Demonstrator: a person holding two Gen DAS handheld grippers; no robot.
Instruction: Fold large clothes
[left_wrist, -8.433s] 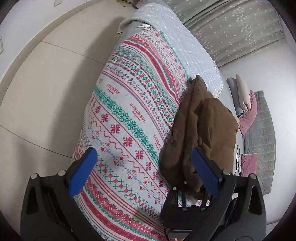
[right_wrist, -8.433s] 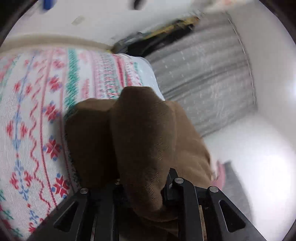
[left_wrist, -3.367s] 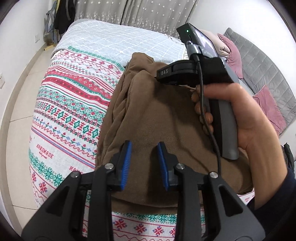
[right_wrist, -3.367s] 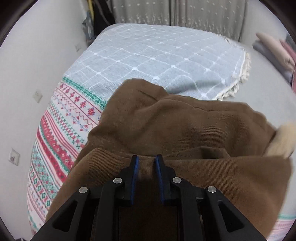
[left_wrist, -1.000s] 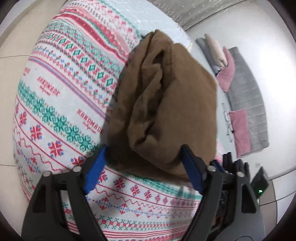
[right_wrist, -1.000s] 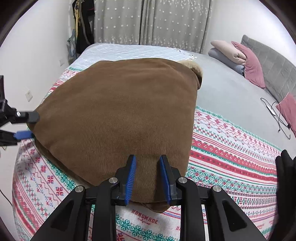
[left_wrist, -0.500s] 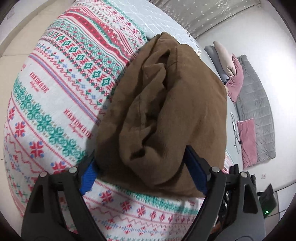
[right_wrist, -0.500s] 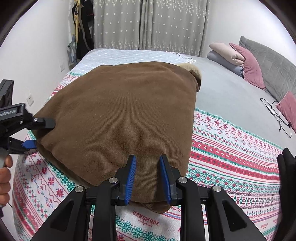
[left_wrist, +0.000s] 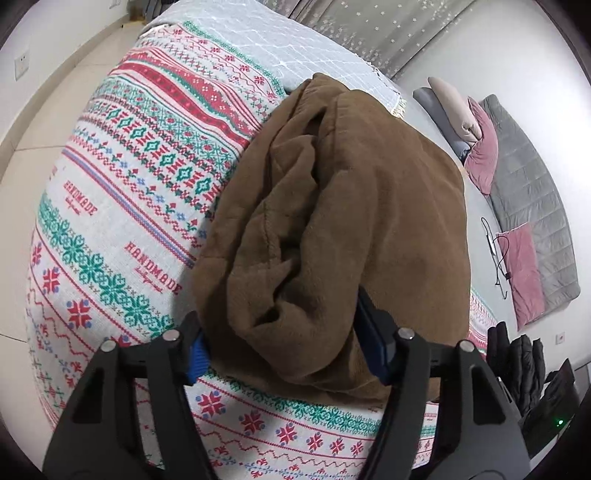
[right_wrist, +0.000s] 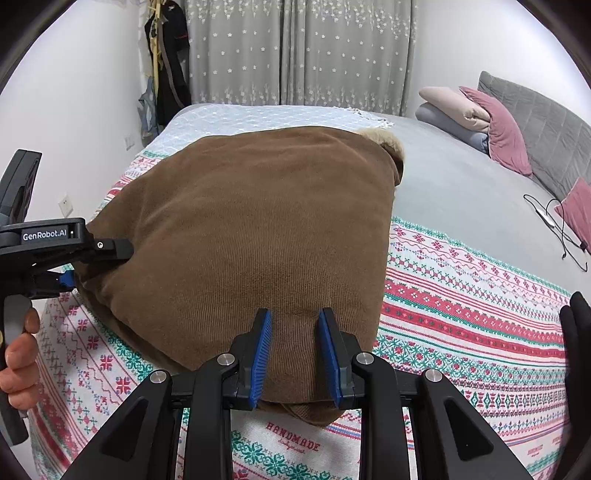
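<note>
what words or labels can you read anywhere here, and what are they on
"HANDMADE": woven repeatedly into the patterned blanket, with a small script line under each that is too small to read.
"GenRobot.AI": on the left gripper body, in the right wrist view.
Nothing readable on the brown garment.

One brown garment (right_wrist: 258, 229), two grippers, three pillows, one patterned blanket (right_wrist: 461, 306)
</note>
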